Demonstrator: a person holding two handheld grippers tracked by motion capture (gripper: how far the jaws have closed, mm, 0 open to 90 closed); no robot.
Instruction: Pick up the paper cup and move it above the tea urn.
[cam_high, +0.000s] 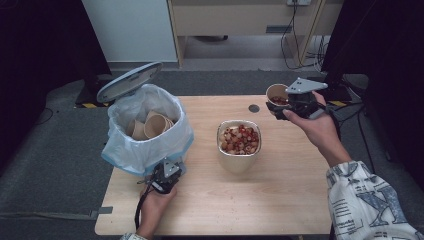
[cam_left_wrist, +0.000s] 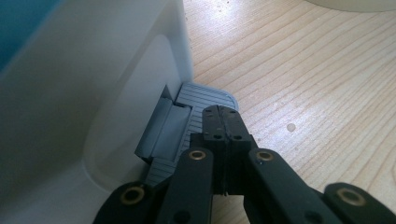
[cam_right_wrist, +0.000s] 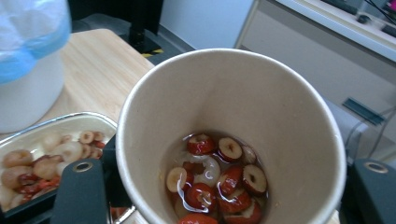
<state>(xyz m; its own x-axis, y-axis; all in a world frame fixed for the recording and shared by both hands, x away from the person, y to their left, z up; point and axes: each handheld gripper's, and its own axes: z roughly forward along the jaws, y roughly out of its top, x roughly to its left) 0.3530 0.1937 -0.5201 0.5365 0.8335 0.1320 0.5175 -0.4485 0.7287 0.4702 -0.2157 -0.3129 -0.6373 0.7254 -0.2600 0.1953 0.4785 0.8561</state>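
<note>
The step in hand looks like emptying a paper cup (cam_high: 276, 94) of sliced red dates and liquid into the metal container (cam_high: 239, 145) before the cup goes into the pedal bin (cam_high: 148, 131). The right tongs (cam_high: 280, 109) are clamped on the cup's wall and hold it upright in the air, off the bench's (cam_high: 280, 200) far right corner, above and to the right of the container. In the right gripper view the cup (cam_right_wrist: 231, 140) rises between the jaws, its slices pooled at the bottom. The left tongs (cam_left_wrist: 223, 122) are pressed together and rest on the bin's grey pedal (cam_left_wrist: 205, 98), with the lid (cam_high: 129, 81) raised. Next, the cup likely needs carrying over the container and tipping slowly, so no liquid splashes.
</note>
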